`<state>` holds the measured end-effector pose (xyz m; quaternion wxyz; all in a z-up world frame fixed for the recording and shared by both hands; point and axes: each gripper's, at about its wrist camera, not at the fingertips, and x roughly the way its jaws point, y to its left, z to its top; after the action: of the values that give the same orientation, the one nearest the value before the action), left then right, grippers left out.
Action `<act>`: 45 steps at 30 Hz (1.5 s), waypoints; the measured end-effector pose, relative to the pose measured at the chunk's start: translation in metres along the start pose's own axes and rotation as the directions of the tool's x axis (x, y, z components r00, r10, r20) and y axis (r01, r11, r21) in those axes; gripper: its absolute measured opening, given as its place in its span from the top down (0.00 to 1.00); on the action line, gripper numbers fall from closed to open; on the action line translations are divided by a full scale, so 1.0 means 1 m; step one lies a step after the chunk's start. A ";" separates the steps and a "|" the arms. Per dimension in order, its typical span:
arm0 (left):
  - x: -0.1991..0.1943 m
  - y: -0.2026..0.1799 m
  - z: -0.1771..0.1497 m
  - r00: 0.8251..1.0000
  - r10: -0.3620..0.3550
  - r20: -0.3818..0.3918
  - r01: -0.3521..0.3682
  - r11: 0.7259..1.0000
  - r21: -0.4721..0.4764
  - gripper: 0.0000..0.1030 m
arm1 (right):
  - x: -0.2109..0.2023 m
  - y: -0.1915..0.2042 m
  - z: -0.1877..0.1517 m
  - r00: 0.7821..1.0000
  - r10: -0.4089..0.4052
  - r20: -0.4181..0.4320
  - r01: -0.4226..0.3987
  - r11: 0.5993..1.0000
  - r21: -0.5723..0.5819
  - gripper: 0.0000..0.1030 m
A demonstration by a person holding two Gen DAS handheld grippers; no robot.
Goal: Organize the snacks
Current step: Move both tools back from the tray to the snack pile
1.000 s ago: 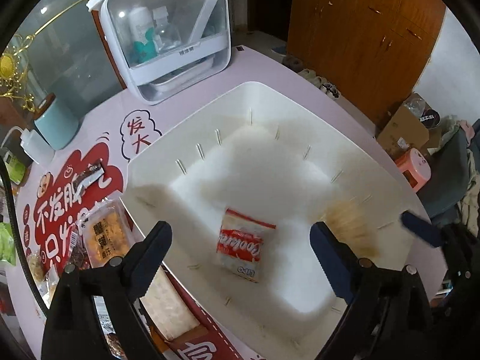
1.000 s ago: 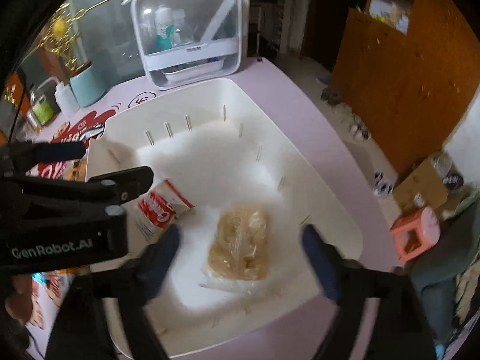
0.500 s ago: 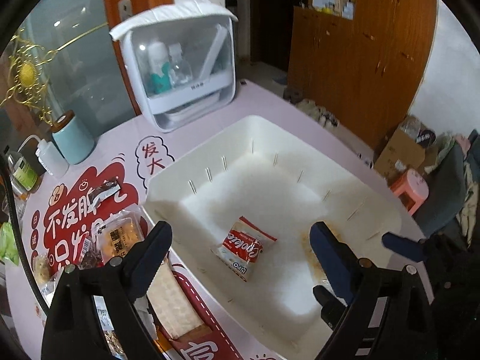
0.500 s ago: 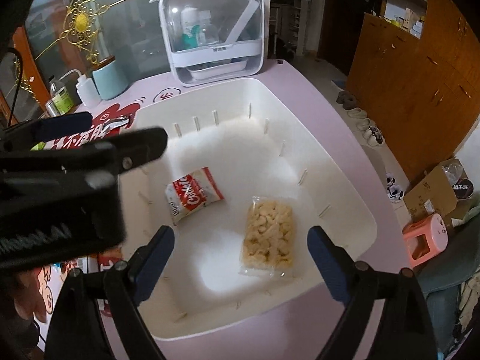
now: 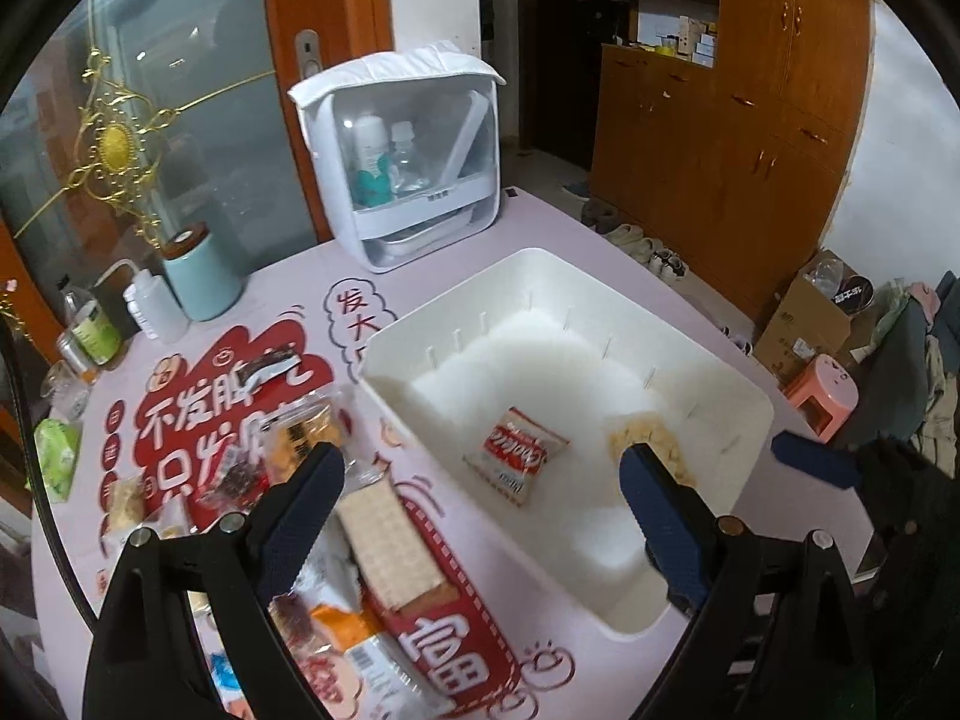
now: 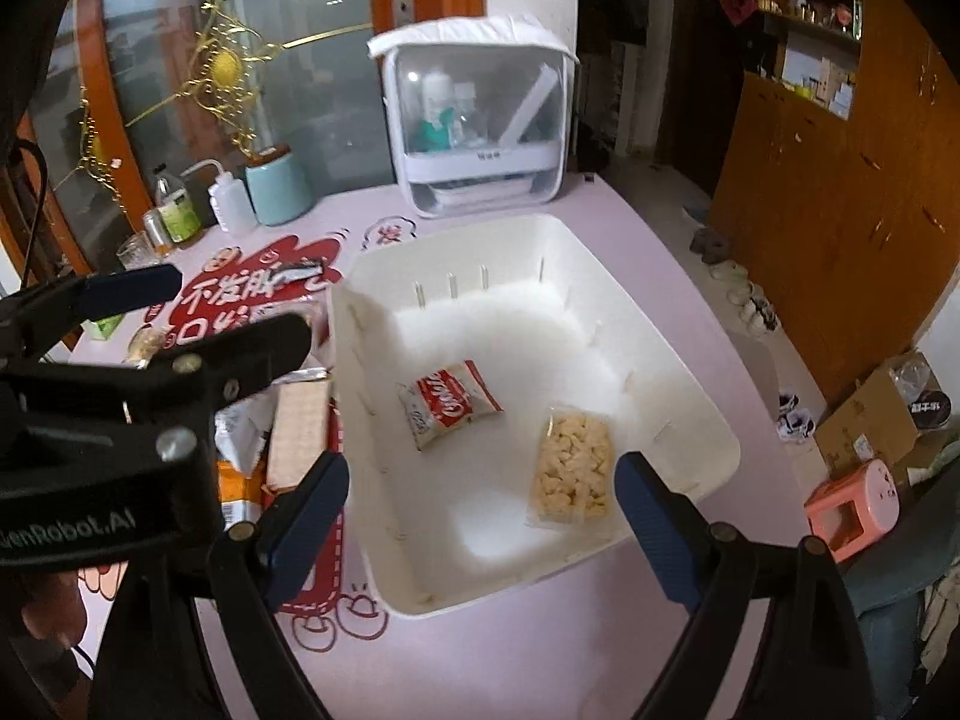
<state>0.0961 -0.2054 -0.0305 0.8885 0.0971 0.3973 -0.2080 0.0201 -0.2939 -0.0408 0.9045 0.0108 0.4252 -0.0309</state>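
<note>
White plastic is filling the middle of both views: the bin point(image 5: 744, 414) point(image 6: 708, 420) is sitting on the pink desk point(image 5: 528, 222) point(image 6: 636, 222), holding two snacks. The red-and-white packet point(image 5: 519, 461) point(image 6: 450, 411) is lying flat near the bin's centre, and the clear pack of pale puffs point(image 5: 642, 450) point(image 6: 573, 468) is lying just beside it on the right, apart from it.

Compared with a second ago, both cameras are sitting higher and farther back: the bin is looking smaller, more of the desk and room is showing, and the two snacks are lying where they were.

The left claw point(image 5: 480, 516) is hanging wide open and empty, its left finger over the loose snacks and its right finger over the bin's near right corner. The right claw point(image 6: 480, 516) is also gaping, holding nothing, above the bin's near edge.

Left of the bin, loose snacks are crowding the red printed mat point(image 5: 198, 420) point(image 6: 240, 300): a long cracker pack point(image 5: 390, 540) point(image 6: 297, 438) just beside the bin wall, an orange-and-white wrapper point(image 5: 336, 630) in front of it, and a dark wrapper point(image 5: 270, 367) point(image 6: 297, 271) farther back. In the right wrist view the left claw's black body is covering part of this pile.

Behind the bin a white clear-fronted cabinet point(image 5: 408, 162) point(image 6: 480, 132) with bottles is standing, with a teal canister point(image 5: 201, 273) point(image 6: 277, 186) and squeeze bottle point(image 5: 153, 306) point(image 6: 231, 201) to its left.
</note>
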 end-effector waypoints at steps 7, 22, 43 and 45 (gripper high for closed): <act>-0.036 0.037 -0.024 1.000 0.018 -0.014 -0.020 0.995 -0.099 0.10 | -0.027 0.028 -0.002 0.997 0.047 0.058 -0.043 0.997 -0.059 0.12; -0.052 0.128 -0.089 0.989 0.131 -0.064 -0.140 0.976 -0.167 0.10 | -0.013 0.094 -0.016 0.987 0.158 0.011 -0.155 0.979 -0.135 0.12; 0.033 0.221 -0.192 0.941 0.073 -0.332 -0.184 0.930 -0.319 0.10 | 0.087 0.146 -0.078 0.959 0.135 -0.249 -0.164 0.981 -0.099 0.22; 0.036 0.227 -0.197 0.936 0.066 -0.346 -0.188 0.924 -0.333 0.10 | 0.092 0.150 -0.079 0.954 0.145 -0.263 -0.176 0.980 -0.098 0.23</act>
<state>0.0880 0.0537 -0.1870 0.8240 -0.0087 0.5639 -0.0535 0.0278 -0.1446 -0.1630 0.8410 -0.0051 0.5365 0.0702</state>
